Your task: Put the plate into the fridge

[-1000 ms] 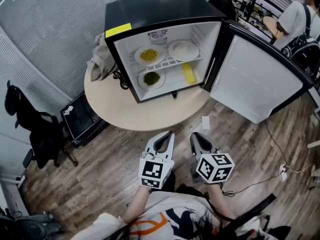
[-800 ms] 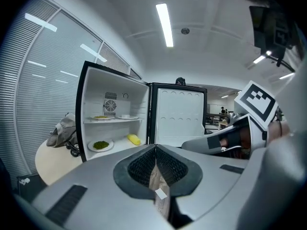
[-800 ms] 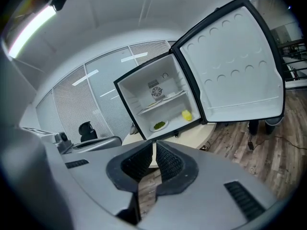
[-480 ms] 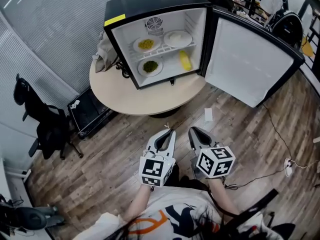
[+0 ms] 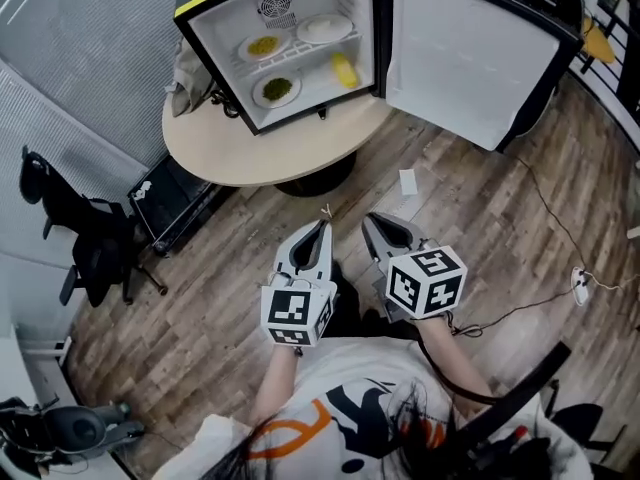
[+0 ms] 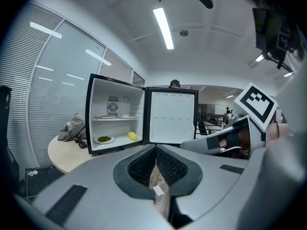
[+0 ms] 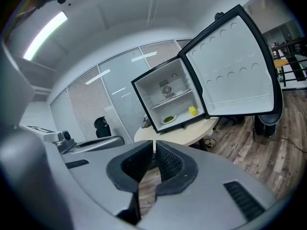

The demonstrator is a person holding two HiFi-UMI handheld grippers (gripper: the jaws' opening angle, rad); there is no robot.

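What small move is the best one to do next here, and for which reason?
Probably bring the right gripper up to the open door and push it shut. Three plates already sit inside the fridge, and both the right and the left gripper are shut, hold nothing and hang well short of it.

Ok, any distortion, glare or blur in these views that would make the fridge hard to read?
Head view: evenly lit and sharp, but wide-angle bending tilts the fridge at the top edge. Left gripper view: dark vignetted corners, the ceiling light strip is blown out, and the fridge contents look small. Right gripper view: the same vignette, and the open fridge door bows outward.
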